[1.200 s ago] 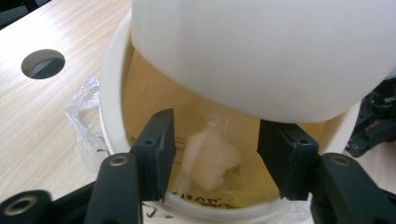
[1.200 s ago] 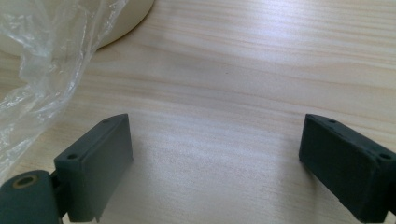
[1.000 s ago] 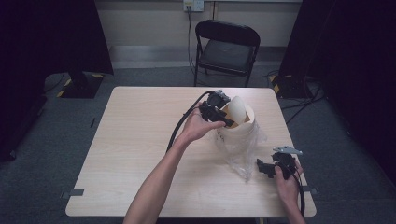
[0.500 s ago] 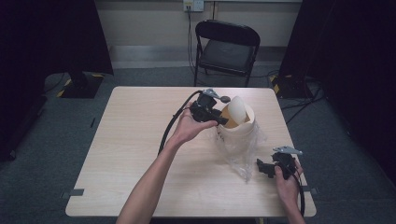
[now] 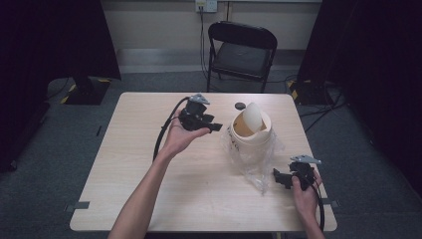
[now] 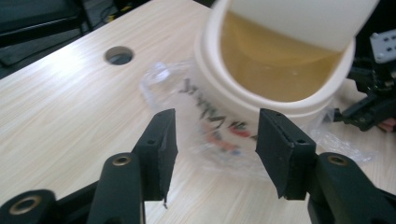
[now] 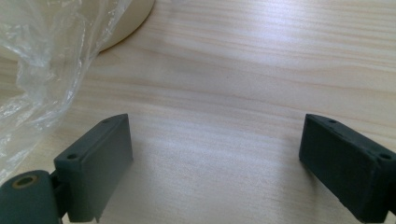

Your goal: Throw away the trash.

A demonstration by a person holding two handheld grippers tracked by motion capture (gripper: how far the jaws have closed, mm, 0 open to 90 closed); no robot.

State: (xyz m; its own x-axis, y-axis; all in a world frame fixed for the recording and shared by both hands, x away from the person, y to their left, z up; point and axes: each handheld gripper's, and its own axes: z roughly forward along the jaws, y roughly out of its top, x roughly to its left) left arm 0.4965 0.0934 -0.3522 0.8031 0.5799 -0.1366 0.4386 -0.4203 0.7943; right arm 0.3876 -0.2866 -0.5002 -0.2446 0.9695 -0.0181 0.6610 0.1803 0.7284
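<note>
Pulled back from the cream bucket [image 5: 252, 130] to its left: left gripper [image 5: 215, 127], jaws just opened wider, nothing between. Bucket mid-table (swing lid tipped up) on a clear plastic bag [image 5: 255, 167]. Farther right, right gripper [image 5: 275, 177] low, spread wide, empty.

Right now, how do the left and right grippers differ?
The left gripper is held up beside the cream bin, aimed at it; the right gripper sits low at the table's near right edge, by the plastic bag. The left gripper's jaws stand partly open, having just been opening; the right gripper's stand wider. Both have nothing between the jaws.
</note>
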